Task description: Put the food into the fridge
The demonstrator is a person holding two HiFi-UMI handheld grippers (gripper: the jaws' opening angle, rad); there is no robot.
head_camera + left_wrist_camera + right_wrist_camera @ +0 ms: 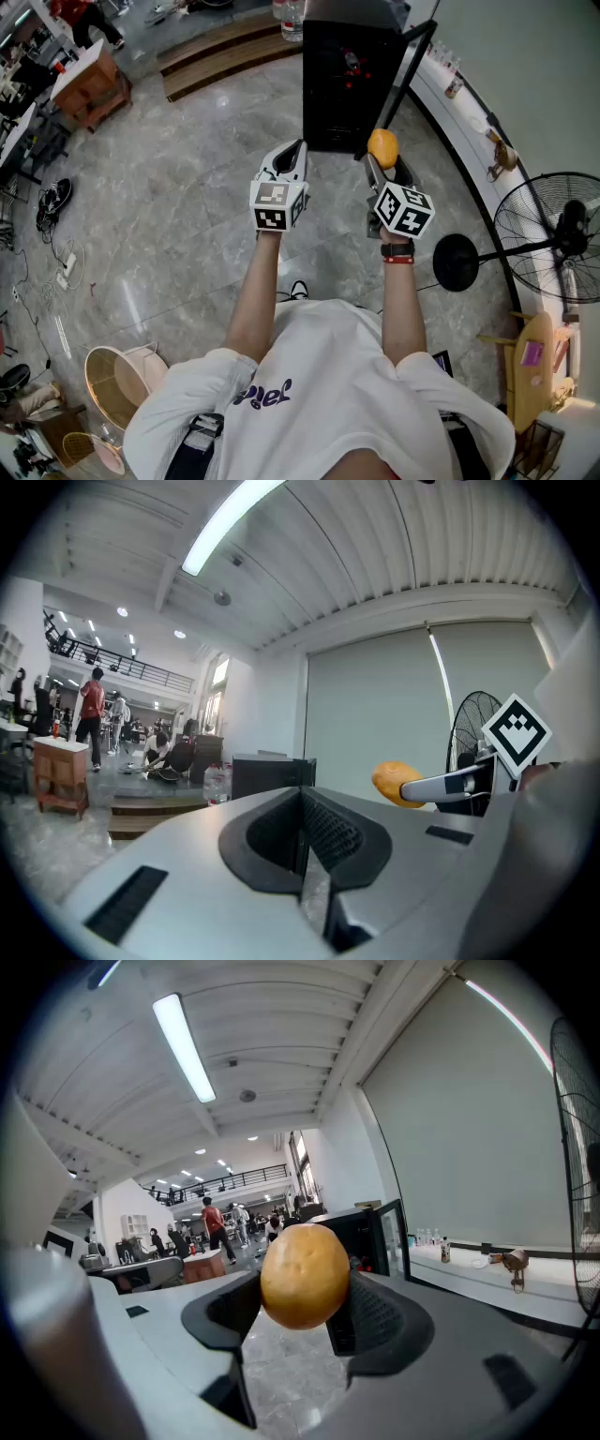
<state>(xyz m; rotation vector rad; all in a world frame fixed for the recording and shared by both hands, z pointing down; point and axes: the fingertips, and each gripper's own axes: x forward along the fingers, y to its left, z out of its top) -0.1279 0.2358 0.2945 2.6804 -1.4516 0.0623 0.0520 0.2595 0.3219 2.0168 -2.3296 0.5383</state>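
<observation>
Right tongs (382,161) clamp the food (304,1276), the open fridge (349,84) just ahead; left tongs (292,155) alongside, closed and empty. Apparently carried, not yet placed inside.

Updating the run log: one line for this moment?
left gripper: shut, empty | right gripper: shut on potato | fridge: door open

You stand on a grey marbled floor (169,234). Ahead of you the black fridge (347,84) sits on it, door open. A fan's round base (457,262) stands near the floor's right edge, and cables (64,267) trail by its left edge.
</observation>
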